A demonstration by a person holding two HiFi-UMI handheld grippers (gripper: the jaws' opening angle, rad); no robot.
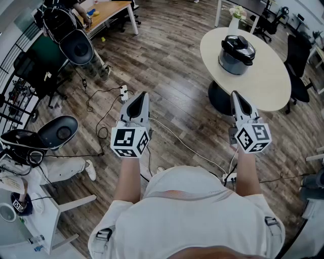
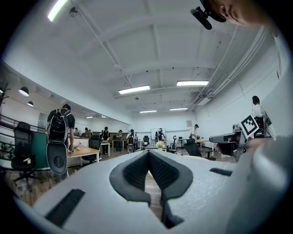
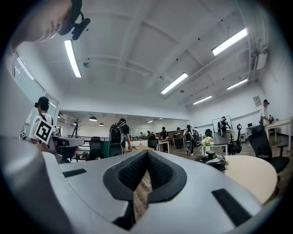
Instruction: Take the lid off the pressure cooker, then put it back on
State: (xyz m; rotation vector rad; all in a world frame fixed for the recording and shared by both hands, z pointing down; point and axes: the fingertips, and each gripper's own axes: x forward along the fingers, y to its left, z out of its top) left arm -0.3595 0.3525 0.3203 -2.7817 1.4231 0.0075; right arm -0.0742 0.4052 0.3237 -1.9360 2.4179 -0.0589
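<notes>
The pressure cooker [image 1: 236, 53], grey with a black lid and knob, stands on a round cream table [image 1: 263, 86] ahead and to the right. In the right gripper view the cooker [image 3: 211, 160] is small, off to the right of the jaws, lid on. Both grippers are held level over the wooden floor, well short of the table. My left gripper [image 1: 144, 94] is shut with nothing in it, and my right gripper [image 1: 235, 93] is shut and empty too. The jaws meet at their tips in the left gripper view [image 2: 149, 153] and the right gripper view [image 3: 146, 153].
Cables and a power strip [image 1: 123, 91] lie on the floor between me and the table. A black office chair [image 1: 298, 60] stands right of the table and a small flower vase [image 1: 236, 14] behind it. Chairs and a person with a backpack [image 1: 68, 28] are at the left.
</notes>
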